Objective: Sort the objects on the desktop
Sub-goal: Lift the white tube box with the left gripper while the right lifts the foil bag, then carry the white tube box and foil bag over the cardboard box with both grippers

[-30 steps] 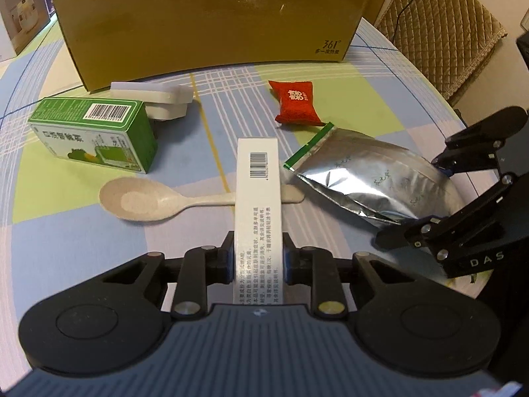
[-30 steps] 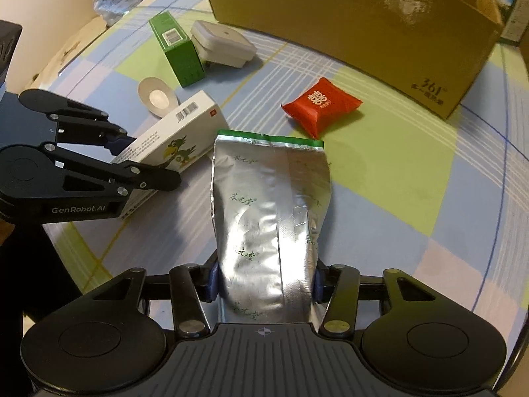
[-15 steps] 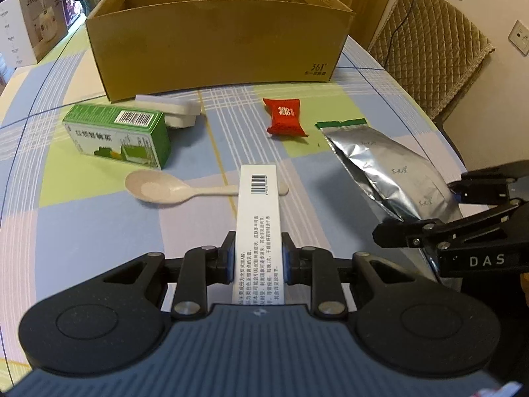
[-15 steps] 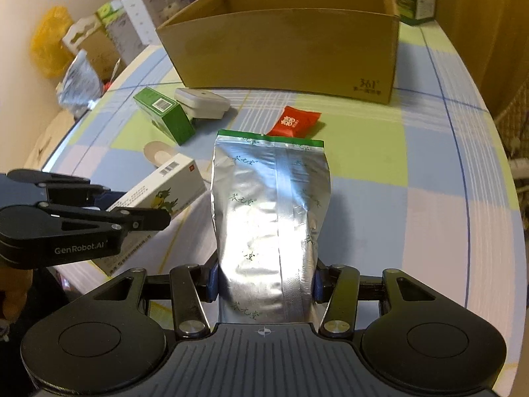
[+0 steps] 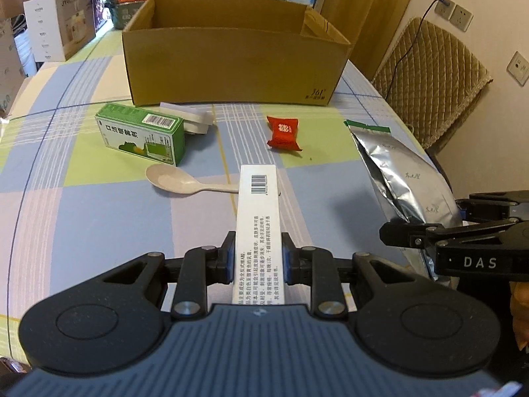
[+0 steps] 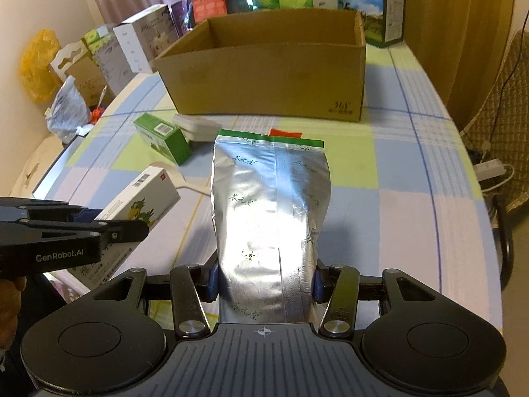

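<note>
The left gripper pinches a white carton; behind it, at 11 o'clock, lie a green box and a spoon on the checked tablecloth. The right gripper pinches a silver foil bag, which hides most of the red sachet. The cardboard box stands open at 12 o'clock.

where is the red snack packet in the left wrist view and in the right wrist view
Left wrist: red snack packet lies centre-right, in front of the cardboard box.
Right wrist: only its top edge shows, behind the silver pouch.
Shared landmark: the cardboard box.
</note>
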`<state>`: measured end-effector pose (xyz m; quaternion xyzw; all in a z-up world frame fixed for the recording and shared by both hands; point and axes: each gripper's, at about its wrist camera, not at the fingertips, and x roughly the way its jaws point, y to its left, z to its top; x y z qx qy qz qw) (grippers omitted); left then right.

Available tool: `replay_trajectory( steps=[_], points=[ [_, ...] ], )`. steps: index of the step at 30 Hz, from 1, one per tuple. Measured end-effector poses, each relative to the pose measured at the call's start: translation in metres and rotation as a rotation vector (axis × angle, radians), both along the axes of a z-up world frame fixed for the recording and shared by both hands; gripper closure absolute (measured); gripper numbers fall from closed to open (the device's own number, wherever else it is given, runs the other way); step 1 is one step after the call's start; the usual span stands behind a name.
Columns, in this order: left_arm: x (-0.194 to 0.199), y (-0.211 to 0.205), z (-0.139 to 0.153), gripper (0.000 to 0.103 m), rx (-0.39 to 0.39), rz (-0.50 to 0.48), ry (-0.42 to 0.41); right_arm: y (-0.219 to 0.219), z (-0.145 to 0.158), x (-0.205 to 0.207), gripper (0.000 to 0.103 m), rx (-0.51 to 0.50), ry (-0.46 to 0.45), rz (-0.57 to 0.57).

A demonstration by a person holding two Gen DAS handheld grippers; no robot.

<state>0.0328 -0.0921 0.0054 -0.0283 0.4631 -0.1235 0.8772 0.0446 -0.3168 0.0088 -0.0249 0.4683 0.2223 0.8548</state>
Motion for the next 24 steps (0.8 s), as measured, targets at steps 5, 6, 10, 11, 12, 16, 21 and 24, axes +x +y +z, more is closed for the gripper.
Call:
replay_trajectory(
  steps=[5, 6, 10, 11, 12, 16, 21, 24],
  points=[
    [-0.006, 0.001, 0.009, 0.082, -0.006, 0.013, -0.020, -0.001, 0.010, -0.006, 0.056, 0.002, -0.024, -0.005],
    [-0.007, 0.002, 0.009, 0.082, -0.006, 0.015, -0.023, -0.001, 0.012, -0.008, 0.056, 0.001, -0.028, -0.005],
    [-0.011, 0.004, 0.013, 0.082, -0.008, 0.025, -0.031, -0.003, 0.015, -0.010, 0.056, 0.004, -0.042, -0.013],
    [-0.012, 0.005, 0.015, 0.082, -0.010, 0.027, -0.033, -0.003, 0.016, -0.011, 0.056, 0.004, -0.044, -0.016],
    [-0.012, 0.006, 0.015, 0.082, -0.010, 0.029, -0.035, -0.003, 0.017, -0.011, 0.056, 0.004, -0.046, -0.018],
    [-0.012, 0.010, 0.018, 0.082, -0.015, 0.042, -0.038, -0.001, 0.017, -0.012, 0.056, -0.002, -0.047, -0.019],
    [-0.012, 0.013, 0.020, 0.082, -0.022, 0.053, -0.045, -0.001, 0.015, -0.013, 0.056, -0.009, -0.042, -0.025],
    [-0.012, 0.014, 0.020, 0.082, -0.024, 0.056, -0.044, -0.003, 0.014, -0.012, 0.056, -0.008, -0.039, -0.030]
  ],
)
